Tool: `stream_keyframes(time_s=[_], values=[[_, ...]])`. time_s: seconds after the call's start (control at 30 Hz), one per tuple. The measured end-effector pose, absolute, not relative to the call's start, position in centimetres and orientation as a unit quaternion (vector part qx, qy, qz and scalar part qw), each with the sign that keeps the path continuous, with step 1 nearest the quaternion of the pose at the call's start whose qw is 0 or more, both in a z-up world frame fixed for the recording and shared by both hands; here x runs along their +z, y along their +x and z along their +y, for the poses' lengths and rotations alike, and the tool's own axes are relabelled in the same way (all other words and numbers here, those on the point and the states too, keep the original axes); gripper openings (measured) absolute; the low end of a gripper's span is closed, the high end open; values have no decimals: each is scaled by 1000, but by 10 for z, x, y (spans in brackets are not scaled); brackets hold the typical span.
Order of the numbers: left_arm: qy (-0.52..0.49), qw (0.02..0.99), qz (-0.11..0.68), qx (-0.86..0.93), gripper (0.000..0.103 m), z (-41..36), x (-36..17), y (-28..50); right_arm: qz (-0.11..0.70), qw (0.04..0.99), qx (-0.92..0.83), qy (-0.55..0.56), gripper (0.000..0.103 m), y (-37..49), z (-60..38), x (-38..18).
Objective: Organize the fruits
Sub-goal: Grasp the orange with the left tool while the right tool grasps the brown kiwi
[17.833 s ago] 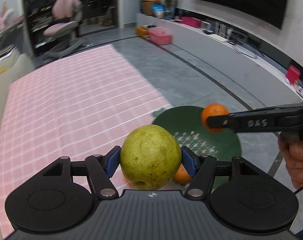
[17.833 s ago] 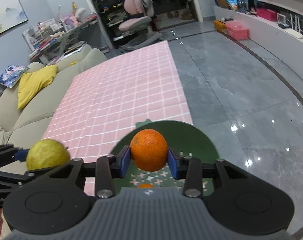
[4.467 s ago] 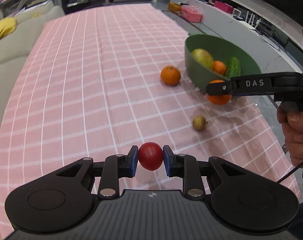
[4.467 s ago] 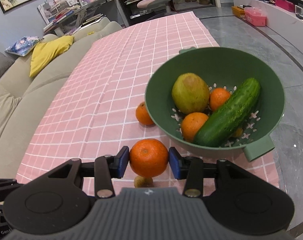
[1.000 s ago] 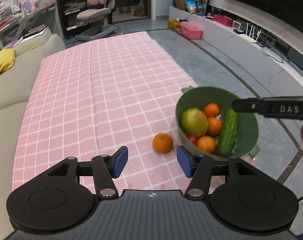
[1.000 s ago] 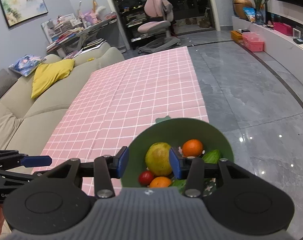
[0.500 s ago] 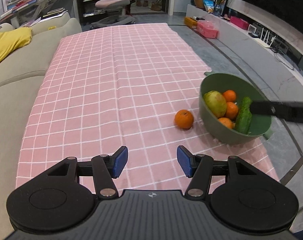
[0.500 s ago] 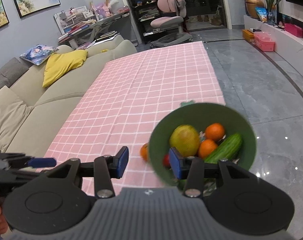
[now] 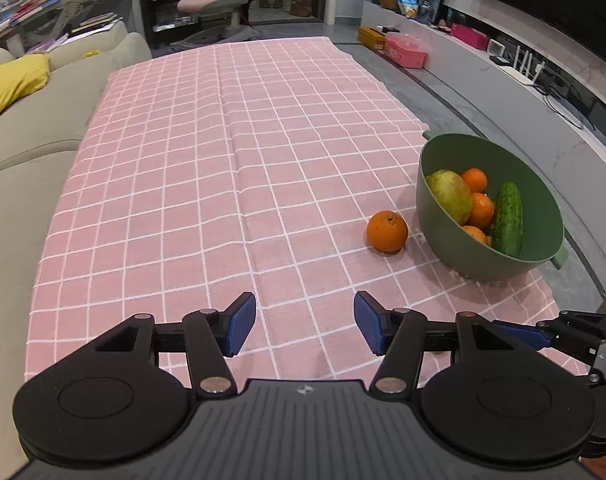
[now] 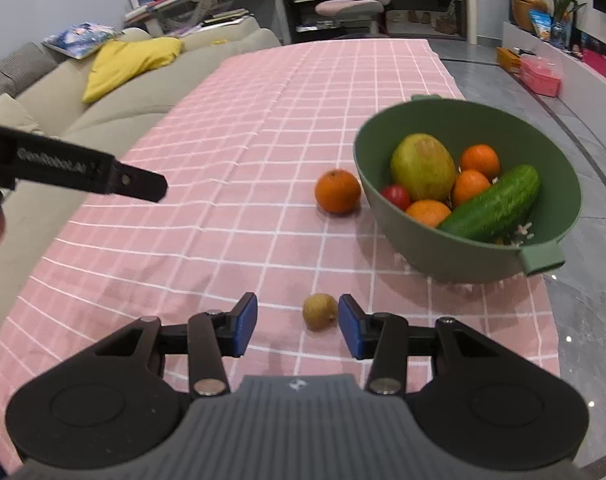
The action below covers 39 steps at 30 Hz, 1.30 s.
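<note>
A green colander bowl (image 9: 455, 240) (image 10: 443, 256) stands near the right edge of the pink checked tablecloth (image 9: 207, 184). It holds a yellow-green pear (image 10: 422, 167), several oranges, a red tomato (image 10: 397, 197) and a cucumber (image 10: 491, 202). One orange (image 9: 387, 231) (image 10: 337, 191) lies on the cloth just left of the bowl. A small brownish fruit (image 10: 319, 312) lies on the cloth between the open fingers of my right gripper (image 10: 297, 330), nearer its right pad. My left gripper (image 9: 305, 328) is open and empty above the near cloth.
A beige sofa (image 10: 103, 100) with a yellow cushion (image 10: 131, 60) runs along the table's left side. Grey floor (image 10: 583, 280) drops off right of the bowl. A pink chair (image 9: 215, 0) and shelves stand at the far end.
Both grippers have pulled back and lowered toward the near end of the table. The right gripper now frames the small brownish fruit. Both stay open and empty.
</note>
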<state>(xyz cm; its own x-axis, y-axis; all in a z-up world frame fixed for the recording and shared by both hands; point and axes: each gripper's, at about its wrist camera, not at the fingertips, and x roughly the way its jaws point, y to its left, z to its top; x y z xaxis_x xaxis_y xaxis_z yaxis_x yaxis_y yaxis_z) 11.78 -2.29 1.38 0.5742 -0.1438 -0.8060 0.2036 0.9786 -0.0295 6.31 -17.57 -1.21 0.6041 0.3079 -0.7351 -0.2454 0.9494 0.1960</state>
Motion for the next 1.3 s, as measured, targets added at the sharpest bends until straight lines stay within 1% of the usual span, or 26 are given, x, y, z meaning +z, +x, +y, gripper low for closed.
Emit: stream_keyframes(time_s=[0.1, 0.47, 0.7, 0.77, 0.9, 1.07, 1.13, 1.23, 1.3], values=[[45, 884, 449, -124, 67, -27, 7, 131, 418, 897, 141, 31, 42, 67, -174, -20], [184, 833, 433, -293, 67, -83, -23, 184, 430, 894, 129, 5, 41, 81, -165, -41], [201, 818, 430, -324, 67, -101, -41, 210, 435, 891, 131, 9, 39, 88, -167, -43], [206, 814, 431, -331, 68, -106, -48, 216, 437, 889, 134, 7, 35, 89, -167, -44], [213, 807, 438, -334, 68, -112, -60, 225, 442, 887, 134, 8, 32, 92, -169, -47], [206, 802, 444, -341, 68, -116, -70, 231, 446, 885, 132, 11, 32, 95, -171, -50], [198, 799, 451, -346, 66, -116, -73, 234, 448, 884, 134, 13, 28, 96, -171, -50], [189, 801, 451, -345, 51, -115, -74, 237, 449, 882, 138, 17, 24, 98, -170, -49], [185, 801, 452, -345, 51, -114, -74, 238, 450, 882, 139, 17, 24, 98, -170, -49]])
